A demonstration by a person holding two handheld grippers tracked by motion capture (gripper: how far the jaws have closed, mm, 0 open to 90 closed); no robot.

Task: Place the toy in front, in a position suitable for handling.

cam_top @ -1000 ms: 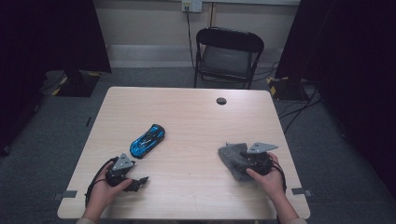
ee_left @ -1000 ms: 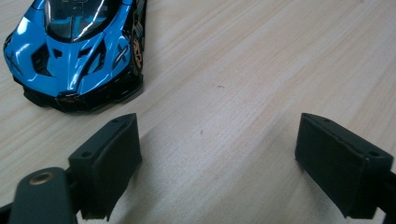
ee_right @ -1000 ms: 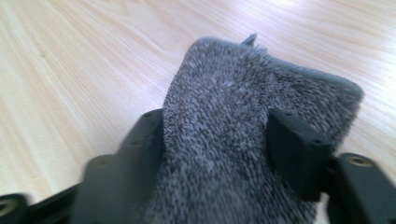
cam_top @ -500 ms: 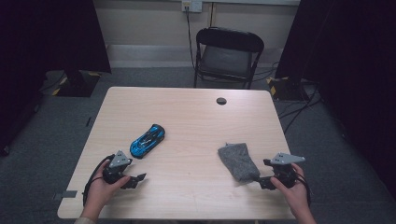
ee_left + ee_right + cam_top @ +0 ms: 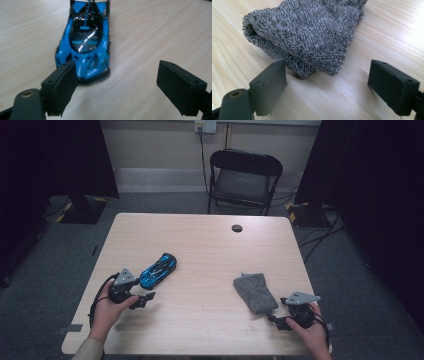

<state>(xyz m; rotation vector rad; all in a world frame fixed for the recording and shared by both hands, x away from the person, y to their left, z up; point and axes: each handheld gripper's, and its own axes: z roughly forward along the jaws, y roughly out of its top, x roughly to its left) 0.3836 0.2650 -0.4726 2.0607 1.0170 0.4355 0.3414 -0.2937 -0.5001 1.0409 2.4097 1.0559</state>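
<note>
Right gripper (image 5: 278, 321): jaws stand wide apart and have just been opening; nothing between them, the grey cloth (image 5: 255, 292) lying just ahead of the tips.
Left gripper (image 5: 145, 298): jaws spread wide, gripping nothing; the blue toy car (image 5: 158, 270) sits just beyond them.
Cloth: flat on the counter (image 5: 210, 245), right side.
Car: left of middle, well apart from the cloth.

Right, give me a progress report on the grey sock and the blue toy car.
Done: the grey knitted sock lies flat on the wooden table, released; the right gripper has just opened its jaws, nothing between them. In hand: the left gripper, open, faces the blue toy car. Left: probably gripping the car, not yet touched.
</note>
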